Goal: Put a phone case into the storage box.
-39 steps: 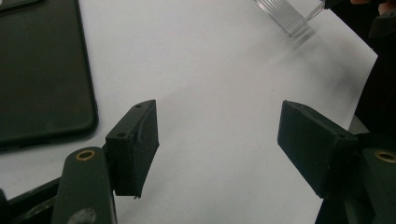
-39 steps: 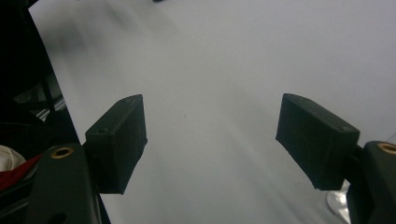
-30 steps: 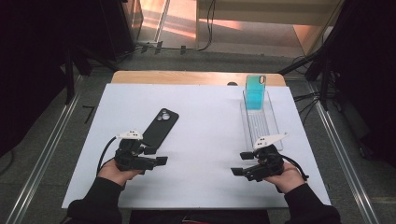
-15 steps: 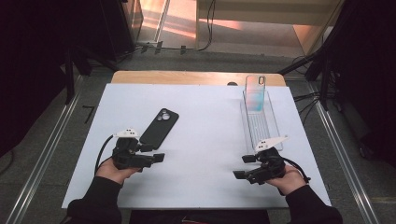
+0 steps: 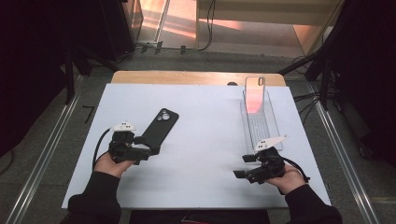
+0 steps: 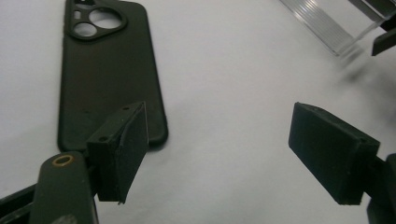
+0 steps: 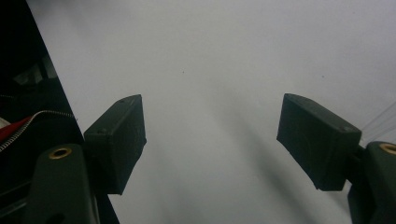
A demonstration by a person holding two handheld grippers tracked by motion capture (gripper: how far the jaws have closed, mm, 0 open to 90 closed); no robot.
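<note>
High view: left gripper [image 5: 148, 151] sits lower left, right at the near end of the black phone case [image 5: 159, 127]; right gripper [image 5: 243, 166] lower right, bare white table [image 5: 205, 140] between them.

Left gripper view: jaws wide, 1 pad [image 6: 122, 149] over the case's bottom edge.

Right gripper view: jaws wide, holding nothing, table edge at left.

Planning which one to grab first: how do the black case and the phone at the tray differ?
The black case lies flat on the table, beside the left gripper. The phone stands tilted at the clear tray's far end, away from both grippers. The case is matt black; the phone looks pinkish and shiny. Both are about the same shape.
</note>
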